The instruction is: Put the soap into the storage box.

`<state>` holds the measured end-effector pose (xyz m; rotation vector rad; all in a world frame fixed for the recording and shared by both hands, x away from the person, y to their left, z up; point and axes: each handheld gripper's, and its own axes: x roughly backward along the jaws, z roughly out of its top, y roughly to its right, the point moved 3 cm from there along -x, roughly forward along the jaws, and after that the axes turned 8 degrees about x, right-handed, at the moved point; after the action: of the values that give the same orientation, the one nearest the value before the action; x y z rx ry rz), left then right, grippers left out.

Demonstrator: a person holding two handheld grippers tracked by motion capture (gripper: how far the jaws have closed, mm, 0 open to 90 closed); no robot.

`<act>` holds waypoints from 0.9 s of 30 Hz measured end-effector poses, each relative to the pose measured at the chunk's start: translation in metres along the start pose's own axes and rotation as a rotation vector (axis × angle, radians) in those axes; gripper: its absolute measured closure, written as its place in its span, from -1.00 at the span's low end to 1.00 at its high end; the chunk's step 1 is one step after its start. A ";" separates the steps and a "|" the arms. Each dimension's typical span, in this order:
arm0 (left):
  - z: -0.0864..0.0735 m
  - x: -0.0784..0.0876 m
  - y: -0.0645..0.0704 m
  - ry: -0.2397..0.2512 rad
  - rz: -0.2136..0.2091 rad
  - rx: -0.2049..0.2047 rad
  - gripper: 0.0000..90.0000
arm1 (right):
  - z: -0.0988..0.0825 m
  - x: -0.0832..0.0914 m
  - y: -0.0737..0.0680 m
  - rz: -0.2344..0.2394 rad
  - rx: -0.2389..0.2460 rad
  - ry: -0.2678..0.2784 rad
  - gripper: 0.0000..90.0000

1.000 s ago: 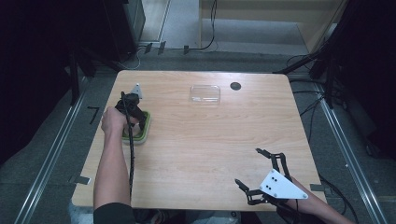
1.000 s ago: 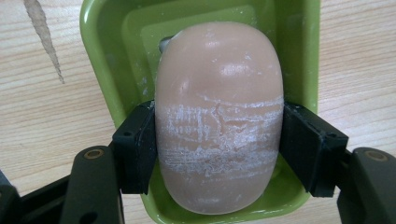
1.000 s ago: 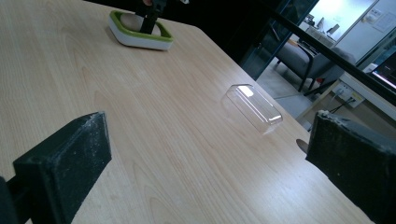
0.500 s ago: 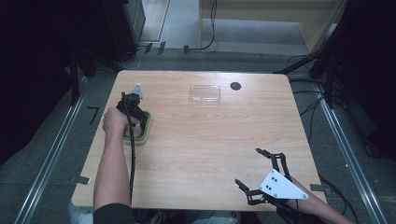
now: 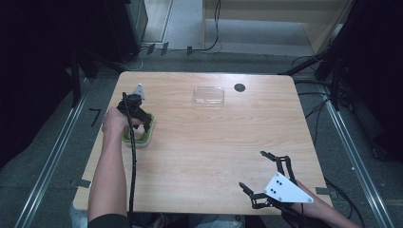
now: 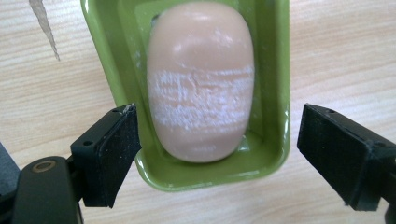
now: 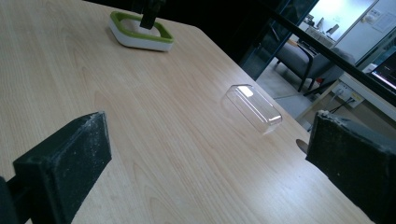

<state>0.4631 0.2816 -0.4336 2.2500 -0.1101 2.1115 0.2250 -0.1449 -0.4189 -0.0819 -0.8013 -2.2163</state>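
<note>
— Grippers first, nearest us: what are we seeing?

— We are seeing two. We are holding the right gripper (image 5: pixel 267 178) low over the near right corner of the wooden table (image 5: pixel 214 152), its jaws spread wide with nothing between them.

— And the left one?

— We are holding the left gripper (image 6: pixel 215 154) over the one green soap dish (image 6: pixel 187 172) by the table's left edge. Its jaws are standing wide open, one on each side of the dish's near end, gripping nothing.

— What is lying in that dish?

— We are counting one pale peach soap bar (image 6: pixel 201 88), its top scuffed white, lying lengthwise inside.

— Any other containers farther off?

— We are finding one clear plastic lid (image 5: pixel 208 95) lying well apart near the far edge, and we are seeing nothing under it. Just beside it, one small dark round spot (image 5: pixel 239 87) is sitting on the table.
</note>
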 end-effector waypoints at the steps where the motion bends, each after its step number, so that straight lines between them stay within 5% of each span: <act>1: -0.002 0.001 0.000 -0.008 0.000 -0.007 -0.73 | 0.000 0.001 0.000 -0.002 -0.005 0.001 -1.00; 12: -0.021 0.017 0.010 -0.004 0.025 -0.054 -0.81 | -0.001 0.003 0.001 -0.013 -0.007 -0.003 -1.00; 27: -0.072 0.034 0.017 0.020 0.049 -0.105 -0.81 | 0.001 0.002 -0.002 -0.008 0.004 -0.006 -1.00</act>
<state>0.3918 0.2700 -0.3954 2.1883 -0.2722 2.0981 0.2222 -0.1452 -0.4185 -0.0838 -0.8105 -2.2226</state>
